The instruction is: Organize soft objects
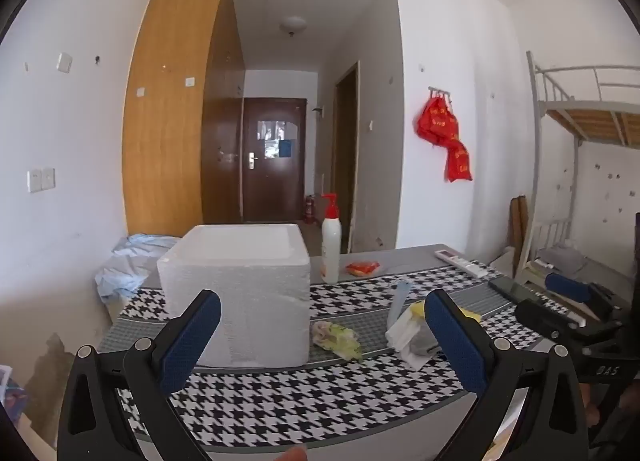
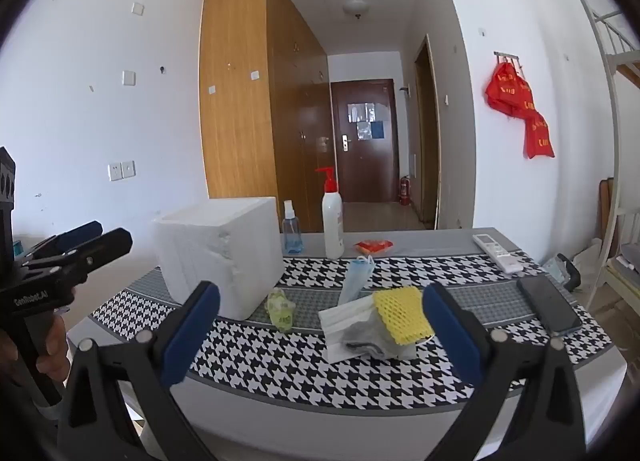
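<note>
While both grippers are held out over the near edge, the table (image 2: 400, 385) covered in a black-and-white houndstooth cloth with grey bands is seen filling the lower half of both views. Toward its left end a big white styrofoam box (image 1: 240, 293), open at the top, is parked upright.

Right of the box, the soft stuff is scattered near the middle of the cloth: a yellow foam net sleeve (image 2: 402, 313) is laid on top of a grey fabric piece in a clear bag (image 2: 368, 335), with a white face mask (image 2: 340, 315) tucked under them. A light-blue face mask (image 2: 356, 277) is lying just behind that pile, and a crumpled green-and-white wrapper (image 2: 282, 309) is sitting just beside the box's front corner.

Along the far edge, a tall white pump bottle with a red top (image 2: 333, 217) is stood upright, a small blue spray bottle (image 2: 292, 229) next to it, and an orange snack packet (image 2: 374, 247) to the right. A white remote control (image 2: 496, 251) and a dark phone (image 2: 550, 303) are laid flat toward the right end.

The left gripper (image 1: 322, 333) is spread fully wide, nothing caught between the blue pads. Same deal with the right gripper (image 2: 322, 331): jaws all the way apart, nothing gripped, the pile just beyond them.
</note>
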`<control>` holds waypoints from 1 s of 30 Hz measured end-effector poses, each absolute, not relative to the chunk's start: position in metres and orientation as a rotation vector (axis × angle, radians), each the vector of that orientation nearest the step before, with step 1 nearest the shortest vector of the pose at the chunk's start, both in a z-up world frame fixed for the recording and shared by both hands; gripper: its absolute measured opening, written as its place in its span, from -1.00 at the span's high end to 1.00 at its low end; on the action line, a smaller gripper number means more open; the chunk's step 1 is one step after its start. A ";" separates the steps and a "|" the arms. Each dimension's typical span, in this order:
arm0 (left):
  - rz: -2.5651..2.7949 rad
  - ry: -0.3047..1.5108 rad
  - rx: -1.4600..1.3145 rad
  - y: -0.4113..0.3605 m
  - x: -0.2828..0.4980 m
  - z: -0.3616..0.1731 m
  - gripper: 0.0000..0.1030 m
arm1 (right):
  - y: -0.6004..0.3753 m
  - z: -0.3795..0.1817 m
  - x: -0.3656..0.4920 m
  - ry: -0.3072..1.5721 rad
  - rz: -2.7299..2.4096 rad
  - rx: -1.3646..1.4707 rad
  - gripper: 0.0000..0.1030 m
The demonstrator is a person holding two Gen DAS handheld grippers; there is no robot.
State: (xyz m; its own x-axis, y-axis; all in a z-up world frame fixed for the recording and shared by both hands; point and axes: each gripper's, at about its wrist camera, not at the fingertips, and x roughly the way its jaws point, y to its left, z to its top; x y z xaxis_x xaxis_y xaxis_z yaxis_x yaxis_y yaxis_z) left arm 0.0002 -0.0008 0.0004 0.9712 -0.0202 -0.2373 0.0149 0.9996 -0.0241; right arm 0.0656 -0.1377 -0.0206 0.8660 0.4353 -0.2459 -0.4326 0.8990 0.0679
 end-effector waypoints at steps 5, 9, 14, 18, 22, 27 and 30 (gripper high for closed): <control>-0.001 0.227 -0.015 -0.005 0.001 -0.001 -0.98 | -0.140 -0.019 0.062 0.261 0.450 0.007 -0.99; -0.007 0.211 -0.046 0.003 -0.006 -0.002 -0.98 | -0.136 -0.021 0.067 0.267 0.448 -0.003 -0.99; -0.011 0.234 -0.019 -0.001 -0.001 0.002 -0.98 | -0.139 -0.022 0.069 0.262 0.454 0.001 -0.99; -0.018 0.248 -0.018 -0.001 0.000 0.000 -0.98 | -0.136 -0.021 0.066 0.265 0.455 -0.005 -0.99; -0.007 0.244 -0.014 0.001 -0.001 0.000 -0.98 | -0.136 -0.021 0.066 0.272 0.454 -0.006 -0.99; -0.002 0.249 -0.014 -0.002 0.000 -0.001 -0.98 | -0.134 -0.020 0.065 0.272 0.453 -0.014 -0.99; 0.011 0.242 -0.020 -0.001 0.000 -0.001 -0.98 | -0.135 -0.020 0.065 0.272 0.451 -0.015 -0.99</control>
